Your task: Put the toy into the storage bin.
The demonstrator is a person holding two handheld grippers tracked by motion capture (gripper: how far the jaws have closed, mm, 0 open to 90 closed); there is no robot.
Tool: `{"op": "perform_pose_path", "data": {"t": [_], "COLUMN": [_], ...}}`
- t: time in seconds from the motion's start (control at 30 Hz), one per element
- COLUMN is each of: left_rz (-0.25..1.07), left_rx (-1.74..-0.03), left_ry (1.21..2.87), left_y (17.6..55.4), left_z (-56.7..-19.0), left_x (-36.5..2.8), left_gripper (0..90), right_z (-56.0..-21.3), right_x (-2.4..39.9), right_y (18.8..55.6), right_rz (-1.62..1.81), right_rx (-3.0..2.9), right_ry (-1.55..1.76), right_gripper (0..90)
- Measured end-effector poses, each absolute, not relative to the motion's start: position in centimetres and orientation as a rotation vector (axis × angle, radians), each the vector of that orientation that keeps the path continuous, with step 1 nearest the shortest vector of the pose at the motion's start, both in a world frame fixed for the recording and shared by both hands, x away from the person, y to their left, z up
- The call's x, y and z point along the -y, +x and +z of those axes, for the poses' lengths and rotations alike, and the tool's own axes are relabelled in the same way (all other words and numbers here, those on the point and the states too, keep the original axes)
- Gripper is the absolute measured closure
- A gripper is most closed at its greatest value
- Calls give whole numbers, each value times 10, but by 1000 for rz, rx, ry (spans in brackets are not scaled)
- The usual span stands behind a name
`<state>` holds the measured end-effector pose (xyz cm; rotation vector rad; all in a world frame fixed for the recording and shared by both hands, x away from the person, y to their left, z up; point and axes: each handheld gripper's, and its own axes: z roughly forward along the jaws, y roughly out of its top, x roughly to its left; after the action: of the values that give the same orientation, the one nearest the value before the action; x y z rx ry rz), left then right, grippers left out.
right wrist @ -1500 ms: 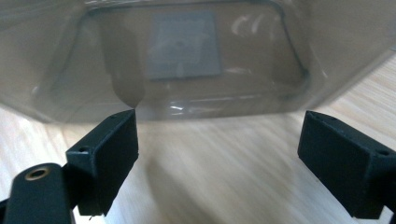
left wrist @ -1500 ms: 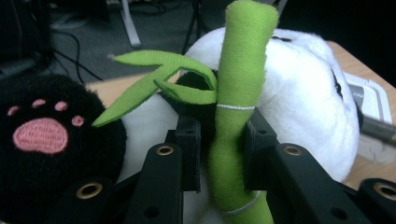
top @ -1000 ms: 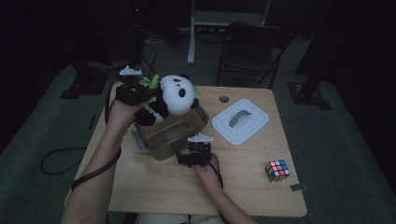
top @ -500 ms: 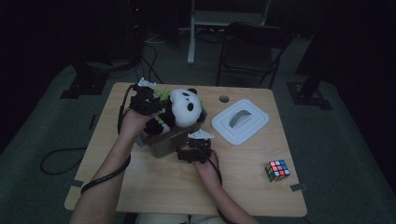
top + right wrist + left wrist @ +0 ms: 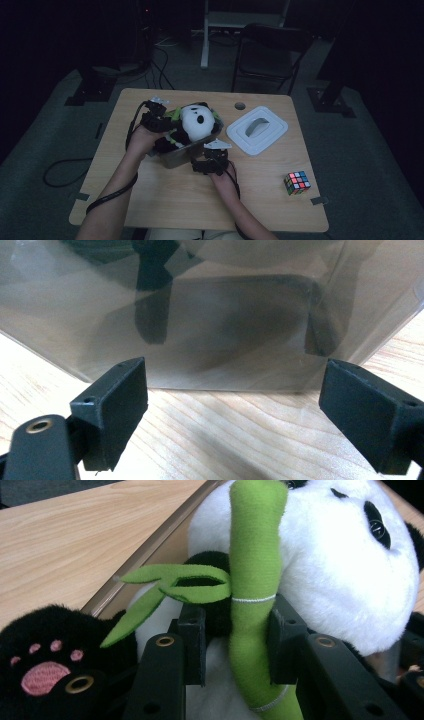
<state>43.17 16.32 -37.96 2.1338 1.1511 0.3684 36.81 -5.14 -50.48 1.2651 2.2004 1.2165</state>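
A: While the panda (image 5: 197, 122) sinks into the clear bin (image 5: 176, 156), note the grip: the left gripper (image 5: 234, 635) has its jaws around the green bamboo stalk (image 5: 255, 570), and they have just been easing apart. The right-hand pad looks to be against the plush; on the other side there is a gap, so I judge the stalk about let go, not clamped.

B: Toy position?

A: Mostly in the bin, mid-table. White head above the rim, a black paw (image 5: 47, 662) with pink pads low at the left, body against the bin wall.

B: Right gripper (image 5: 235, 405)?

A: Jaws wide apart, nothing between them, low on the table (image 5: 210, 440) just before the bin's near wall. In the high view it sits at the near corner of the bin. I read it as a brace.

B: How to finish the step well?

A: Open the left jaws fully before lifting, else the stalk or the leaf (image 5: 175, 582) may snag a pad and drag the toy back out. Withdraw straight up. Hold the right gripper at the wall so the bin does not slide. Head looks too high for the lid (image 5: 257, 130), which lies just right of the bin; press it down first.

B: Cube (image 5: 297, 182)?

A: Well apart, near the right edge. Not in play.
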Motion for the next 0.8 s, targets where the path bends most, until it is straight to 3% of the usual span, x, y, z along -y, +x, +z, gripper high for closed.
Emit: {"op": "perform_pose_path", "data": {"t": [0.3, 0.53, 0.6, 0.8], "left_rz": [310, 309, 295, 331], "left_rx": [-1159, -1115, -1114, -1121], "left_ry": [2145, 2081, 2036, 1961], "left_y": [439, 436, 436, 441], "left_z": [-399, -393, -388, -374], "left_x": [-165, -177, -184, -207], "left_gripper": [625, 422, 317, 162], "right_z": [-506, -503, -503, -505], "right_x": [53, 56, 57, 58], "right_y": [368, 368, 368, 370], "right_rz": [1217, 1221, 1228, 1223], "right_rx": [-2210, -2217, -2214, -2227], "right_ry": [1257, 1243, 1239, 1240], "right_gripper": [118, 119, 119, 118]}}
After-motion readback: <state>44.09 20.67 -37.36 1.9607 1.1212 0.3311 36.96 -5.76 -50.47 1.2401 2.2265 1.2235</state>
